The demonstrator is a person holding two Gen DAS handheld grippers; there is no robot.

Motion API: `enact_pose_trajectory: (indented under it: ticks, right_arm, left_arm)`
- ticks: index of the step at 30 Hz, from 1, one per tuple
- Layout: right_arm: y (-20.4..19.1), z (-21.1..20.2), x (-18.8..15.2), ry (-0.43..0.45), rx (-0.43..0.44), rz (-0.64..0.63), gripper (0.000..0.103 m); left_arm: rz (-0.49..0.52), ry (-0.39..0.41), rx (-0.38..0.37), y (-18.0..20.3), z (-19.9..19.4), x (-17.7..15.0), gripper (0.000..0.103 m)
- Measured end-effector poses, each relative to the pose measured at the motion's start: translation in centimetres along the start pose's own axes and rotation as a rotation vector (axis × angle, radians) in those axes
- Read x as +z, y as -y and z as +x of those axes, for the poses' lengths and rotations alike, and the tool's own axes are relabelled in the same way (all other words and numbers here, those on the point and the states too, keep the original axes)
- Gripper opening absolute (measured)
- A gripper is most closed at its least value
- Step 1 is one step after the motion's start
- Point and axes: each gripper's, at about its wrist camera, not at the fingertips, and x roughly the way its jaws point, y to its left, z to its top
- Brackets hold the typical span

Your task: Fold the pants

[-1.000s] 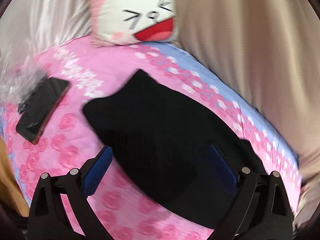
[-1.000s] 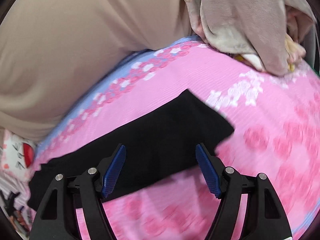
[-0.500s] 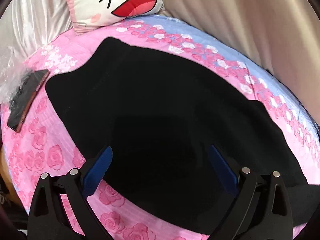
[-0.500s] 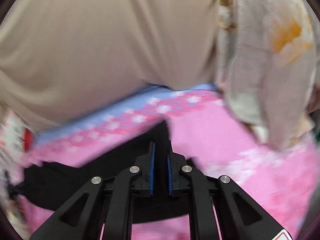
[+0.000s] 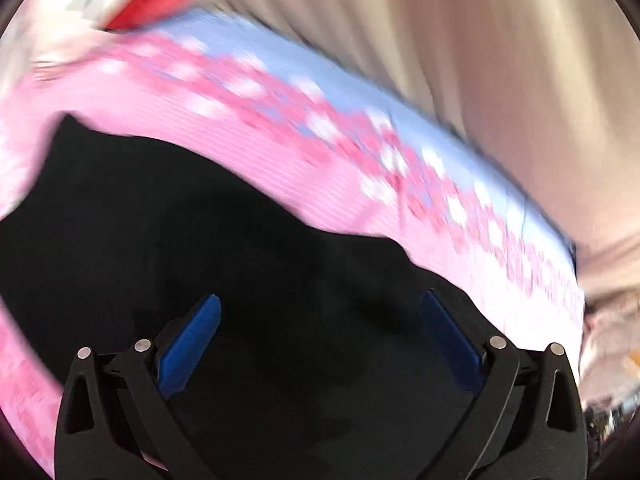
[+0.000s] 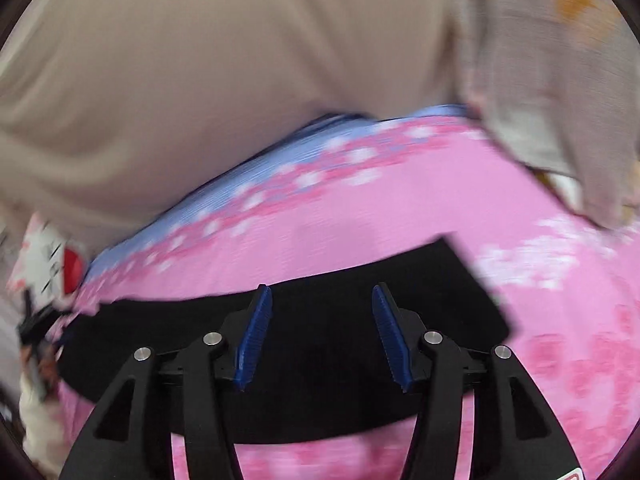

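My left gripper (image 5: 320, 308) has its 2 blue pads (image 5: 192, 340) wide apart, and nothing is pinched between them. It hangs over the black pants (image 5: 200, 240), which fill the lower part of the left wrist view. My right gripper (image 6: 322, 328) is opening its jaws; the 2 blue pads (image 6: 254, 340) stand apart with a clear gap, and they do not press on the cloth. The black fabric is seen in the gap, behind the pads, but I cannot tell if they touch it.

The pants lie flat on the pink flowered bedsheet (image 6: 360, 220), as a long dark band in the right wrist view, with 1 square end (image 6: 472, 280) to the right of my right gripper. The far border of the sheet is light blue with white flowers (image 5: 400, 140). Behind the bed hangs a beige curtain (image 6: 200, 60). A white cartoon pillow (image 5: 120, 0) with a red mouth lies at the far left edge, and a pale patterned cloth (image 6: 540, 80) is heaped at the far right. Both views are blurred.
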Motion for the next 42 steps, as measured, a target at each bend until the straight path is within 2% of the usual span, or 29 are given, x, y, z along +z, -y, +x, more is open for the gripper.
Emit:
enact_pose_trajectory:
  ticks: [2, 3, 6, 8, 9, 10, 11, 12, 13, 14, 15, 16, 18, 20, 22, 26, 28, 29, 30, 32, 35, 36, 37, 39, 40, 42]
  right_arm:
    - [-4.4, 2.0, -0.9, -0.046, 0.041, -0.08, 0.059]
    - [-5.8, 2.7, -1.3, -0.062, 0.056, -0.101, 0.059]
    - [-9.6, 5.6, -2.6, -0.118, 0.121, -0.142, 0.059]
    - [-11.4, 7.4, -3.6, -0.162, 0.153, -0.157, 0.059]
    - [-12.2, 8.3, -3.8, -0.179, 0.157, -0.166, 0.059]
    - [-12.8, 8.6, -4.1, -0.193, 0.167, -0.169, 0.059]
    - [-13.9, 9.5, -4.0, -0.22, 0.202, -0.176, 0.059]
    - [-15.0, 9.7, -4.1, -0.238, 0.239, -0.183, 0.059]
    - [-16.8, 10.4, -3.6, -0.261, 0.301, -0.201, 0.059]
    - [-18.6, 11.2, -3.1, -0.282, 0.361, -0.222, 0.059]
    - [-20.4, 11.9, -2.8, -0.306, 0.42, -0.241, 0.059]
    - [-22.0, 12.7, -2.4, -0.33, 0.469, -0.253, 0.059]
    - [-26.0, 15.3, -1.4, -0.396, 0.571, -0.274, 0.059]
    - [-30.6, 18.7, -1.4, -0.477, 0.626, -0.328, 0.059]
    - [-34.6, 22.1, -2.0, -0.55, 0.623, -0.388, 0.059]
    - [-39.5, 26.9, -3.5, -0.631, 0.596, -0.456, 0.056]
    - [-41.2, 28.1, -4.8, -0.65, 0.569, -0.517, 0.032]
    - [-42.2, 28.4, -5.5, -0.654, 0.545, -0.556, 0.019]
    - [-42.8, 28.3, -5.8, -0.641, 0.538, -0.576, 0.013]
    - [-43.8, 26.4, -5.2, -0.579, 0.547, -0.622, 0.012]
    - [-43.7, 25.4, -1.8, -0.474, 0.579, -0.57, 0.009]
    - [-43.4, 26.2, -1.1, -0.442, 0.541, -0.56, 0.007]
    - [-43.1, 28.1, -1.0, -0.431, 0.455, -0.569, 0.011]
    - [-42.2, 31.3, -1.4, -0.546, 0.409, -0.499, 0.015]
    - [-41.7, 31.4, -1.3, -0.543, 0.397, -0.463, 0.015]
    - [-40.9, 28.0, -0.4, -0.411, 0.447, -0.442, 0.015]
  left_arm:
    - [-0.004, -0.1, -0.038, 1.5, 2.6, 0.1, 0.098]
    - [0.008, -0.119, -0.027, 2.2, 3.4, 0.1, 0.098]
    - [0.062, -0.089, 0.098, 3.8, 5.1, 0.9, 0.095]
    - [0.105, -0.05, 0.202, 4.6, 5.7, 1.7, 0.071]
    - [0.122, -0.024, 0.219, 4.9, 5.7, 2.2, 0.06]
    - [0.125, -0.025, 0.206, 4.8, 5.6, 2.8, 0.06]
    - [0.096, -0.018, 0.151, 4.3, 4.9, 3.3, 0.06]
    - [0.071, -0.009, 0.102, 3.8, 4.1, 3.5, 0.061]
    - [0.037, 0.013, 0.01, 2.8, 2.5, 3.7, 0.068]
    - [0.022, 0.031, -0.044, 2.2, 1.6, 3.7, 0.075]
    - [0.005, 0.06, -0.082, 1.6, 0.4, 3.8, 0.092]
    - [-0.017, 0.103, -0.097, 0.7, -0.9, 3.6, 0.096]
    - [-0.057, 0.226, -0.063, -1.2, -3.9, 2.7, 0.096]
    - [-0.053, 0.313, 0.03, -2.9, -6.2, 1.6, 0.097]
    - [-0.037, 0.358, 0.119, -4.6, -7.4, 0.4, 0.098]
    - [-0.035, 0.397, 0.313, -8.9, -7.4, -1.6, 0.098]
    - [-0.046, 0.408, 0.38, -10.8, -6.8, -2.2, 0.098]
    - [-0.054, 0.41, 0.391, -11.7, -7.0, -2.6, 0.098]
    - [-0.074, 0.414, 0.393, -12.7, -6.7, -2.9, 0.098]
    - [-0.123, 0.431, 0.375, -15.2, -6.5, -2.9, 0.098]
    - [-0.193, 0.458, 0.32, -17.5, -5.8, -3.0, 0.098]
    - [-0.199, 0.455, 0.322, -17.8, -5.4, -3.0, 0.098]
    - [-0.191, 0.454, 0.352, -17.9, -5.1, -2.9, 0.098]
    - [-0.157, 0.452, 0.379, -17.1, -5.0, -2.7, 0.098]
    - [-0.151, 0.449, 0.389, -17.0, -4.9, -2.6, 0.098]
    - [-0.153, 0.446, 0.386, -17.2, -4.8, -2.6, 0.098]
